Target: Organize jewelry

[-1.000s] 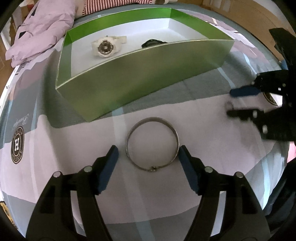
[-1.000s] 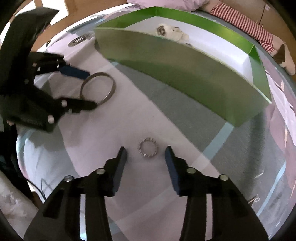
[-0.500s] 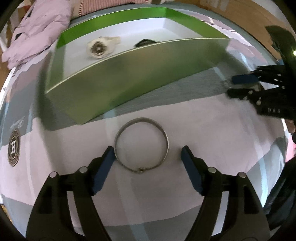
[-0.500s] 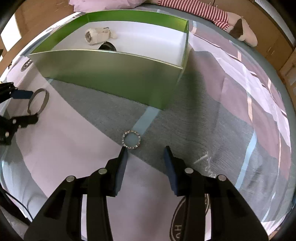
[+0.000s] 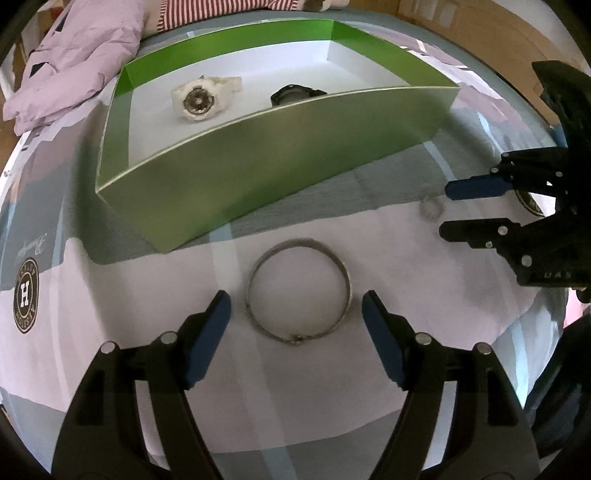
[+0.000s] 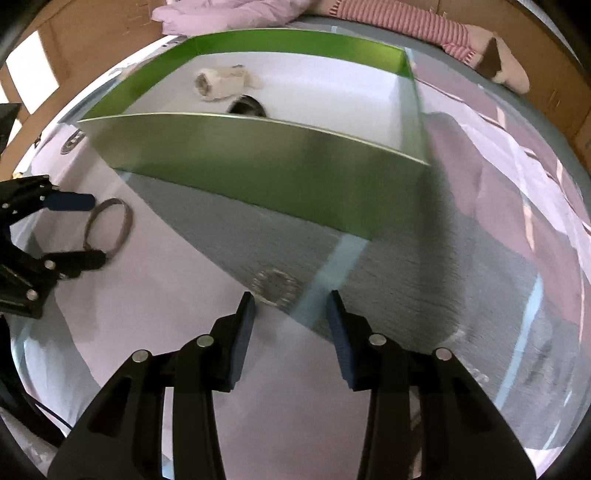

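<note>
A silver bangle (image 5: 298, 290) lies flat on the bedsheet between the tips of my open left gripper (image 5: 296, 305); it also shows in the right wrist view (image 6: 109, 227). A small beaded ring bracelet (image 6: 275, 287) lies just ahead of my open right gripper (image 6: 291, 304), blurred; in the left wrist view it (image 5: 431, 208) sits by the right gripper (image 5: 445, 210). A green box (image 5: 258, 162) with a white floor holds a white watch (image 5: 201, 96) and a black watch (image 5: 293, 94).
The bed has a grey, lilac and white patterned sheet with a round H logo (image 5: 25, 295). A lilac quilt (image 5: 74, 55) and a striped soft toy (image 6: 424, 22) lie behind the box. The box's near wall (image 6: 258, 162) stands ahead of both grippers.
My left gripper has centred on the bangle again after drifting right. My right gripper swung back left and moved close to the beaded bracelet, now just beyond its tips.
</note>
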`<state>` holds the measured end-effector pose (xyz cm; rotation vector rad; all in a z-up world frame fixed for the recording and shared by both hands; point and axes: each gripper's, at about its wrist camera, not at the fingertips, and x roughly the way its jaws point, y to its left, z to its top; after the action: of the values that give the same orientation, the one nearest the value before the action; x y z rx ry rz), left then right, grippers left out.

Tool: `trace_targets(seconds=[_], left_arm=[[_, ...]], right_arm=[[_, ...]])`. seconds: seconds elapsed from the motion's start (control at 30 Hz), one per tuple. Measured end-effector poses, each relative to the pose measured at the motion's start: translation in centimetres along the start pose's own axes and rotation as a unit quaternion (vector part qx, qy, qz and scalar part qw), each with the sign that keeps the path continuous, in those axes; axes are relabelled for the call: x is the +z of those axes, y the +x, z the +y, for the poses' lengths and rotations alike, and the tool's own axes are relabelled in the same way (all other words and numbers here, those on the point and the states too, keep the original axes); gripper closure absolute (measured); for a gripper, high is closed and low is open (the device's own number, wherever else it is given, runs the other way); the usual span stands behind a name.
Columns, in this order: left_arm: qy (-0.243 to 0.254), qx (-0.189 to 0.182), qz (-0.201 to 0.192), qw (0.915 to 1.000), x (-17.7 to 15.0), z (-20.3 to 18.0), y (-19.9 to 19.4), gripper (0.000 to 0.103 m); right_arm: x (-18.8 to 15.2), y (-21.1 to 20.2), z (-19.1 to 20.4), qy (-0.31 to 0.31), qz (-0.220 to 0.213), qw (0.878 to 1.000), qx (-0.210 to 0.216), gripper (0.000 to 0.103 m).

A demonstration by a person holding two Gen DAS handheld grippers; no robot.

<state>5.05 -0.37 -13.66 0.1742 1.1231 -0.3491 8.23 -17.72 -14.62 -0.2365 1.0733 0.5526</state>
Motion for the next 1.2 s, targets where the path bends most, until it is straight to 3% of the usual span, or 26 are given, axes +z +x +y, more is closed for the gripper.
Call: trace_targets(seconds=[0.07,0.47,0.73,0.87,1.2], left_arm=[[-0.001,-0.003,-0.001,1.0,0.0,0.1,-0.1,0.029],[0.006,0.008,0.003,0.9999,0.1,0.0,0.2,0.027],[0.001,-0.003,0.003,1.0,0.3,0.1,0.0,0.027],[0.012,0.003,0.005,0.9999,0.1,-0.4,0.5,0.027],[0.016,0.014,-0.007,0.9998,0.2,-0.8,0.8,0.026]], right_arm=[[0.0,-0.3,1.4,-0.029,-0.003,0.999,0.025,0.061],[0.2,0.6,2.4,-0.055,0.013,0.998,-0.009,0.053],[0.3,-0.3,-1.4,0.017,-0.005,0.996,-0.084,0.052],[0.5,-0.9,0.2,0.0,-0.023,1.0,-0.007,0.05],[1.5,1.7,3.5,-0.033,-0.019,0.999,-0.018,0.05]])
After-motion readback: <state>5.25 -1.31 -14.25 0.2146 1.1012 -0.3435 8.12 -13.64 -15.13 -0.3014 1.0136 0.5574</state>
